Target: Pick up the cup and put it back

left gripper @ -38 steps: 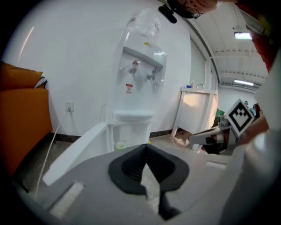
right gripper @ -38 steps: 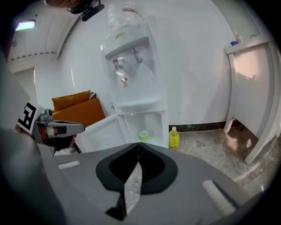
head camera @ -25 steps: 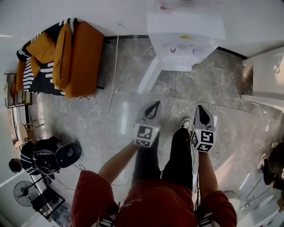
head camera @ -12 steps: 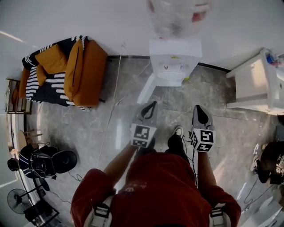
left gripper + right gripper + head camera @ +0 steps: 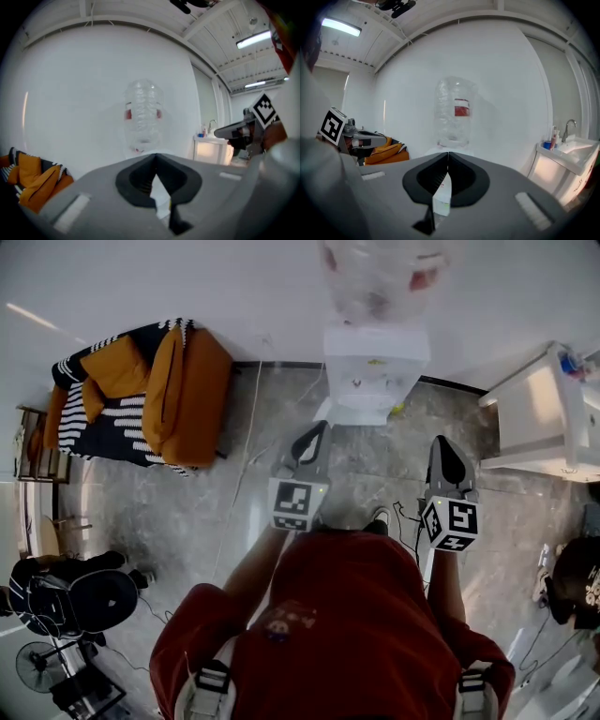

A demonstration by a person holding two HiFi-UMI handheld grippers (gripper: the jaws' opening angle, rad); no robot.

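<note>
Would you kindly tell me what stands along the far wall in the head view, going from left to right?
sofa → water dispenser → cabinet

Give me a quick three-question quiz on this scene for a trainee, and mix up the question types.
1. True or false: the right gripper stands wide open.
2. Multiple choice: what stands on the floor straight ahead of the person? A) water dispenser B) bicycle C) fridge
3. Fill in: the orange sofa is on the person's ____ side.

Key: 1 false, its jaws are together with nothing between them. 2 A. 3 left.
</note>
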